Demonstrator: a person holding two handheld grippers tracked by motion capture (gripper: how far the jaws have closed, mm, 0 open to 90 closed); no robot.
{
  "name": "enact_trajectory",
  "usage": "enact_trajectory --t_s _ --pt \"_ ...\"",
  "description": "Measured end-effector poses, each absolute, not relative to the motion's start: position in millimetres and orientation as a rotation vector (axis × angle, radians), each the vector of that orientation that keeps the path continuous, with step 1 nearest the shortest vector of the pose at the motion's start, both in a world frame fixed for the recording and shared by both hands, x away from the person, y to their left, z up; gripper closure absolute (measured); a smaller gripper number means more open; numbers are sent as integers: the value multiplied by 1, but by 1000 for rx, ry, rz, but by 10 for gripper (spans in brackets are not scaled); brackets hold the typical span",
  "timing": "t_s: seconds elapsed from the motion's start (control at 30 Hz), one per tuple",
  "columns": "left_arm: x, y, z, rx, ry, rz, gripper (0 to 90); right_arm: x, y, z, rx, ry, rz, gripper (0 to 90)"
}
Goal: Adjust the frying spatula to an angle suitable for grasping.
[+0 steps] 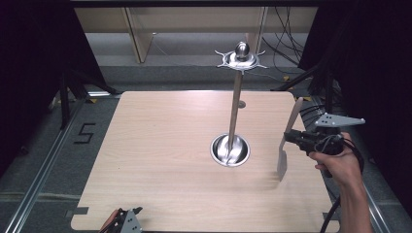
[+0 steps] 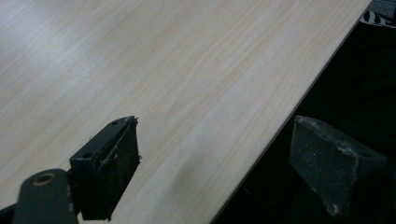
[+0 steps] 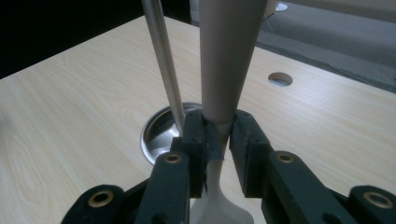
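Right tongs [image 3: 217,135] clamp spatula [image 1: 286,141] — pale handle up, blade down.

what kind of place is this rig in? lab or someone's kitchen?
Most likely a lab or test cell, not a kitchen: a bare wooden table on a floor with metal rails, loose cables behind, and a number marked on the floor.
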State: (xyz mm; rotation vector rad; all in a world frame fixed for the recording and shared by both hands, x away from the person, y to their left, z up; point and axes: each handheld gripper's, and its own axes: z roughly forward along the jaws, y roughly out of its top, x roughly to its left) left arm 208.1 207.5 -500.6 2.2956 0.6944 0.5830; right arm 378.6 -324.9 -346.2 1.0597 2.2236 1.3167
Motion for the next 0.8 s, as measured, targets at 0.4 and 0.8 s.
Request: enact_trajectory --t_s 0.4,0.8 --pt "208 207 -501 2296 699 587 150 384 -310 -326 1007 2204 1336 769" --pt "208 208 -501 2297 694 584 150 392 -290 -307 938 2199 1351 769"
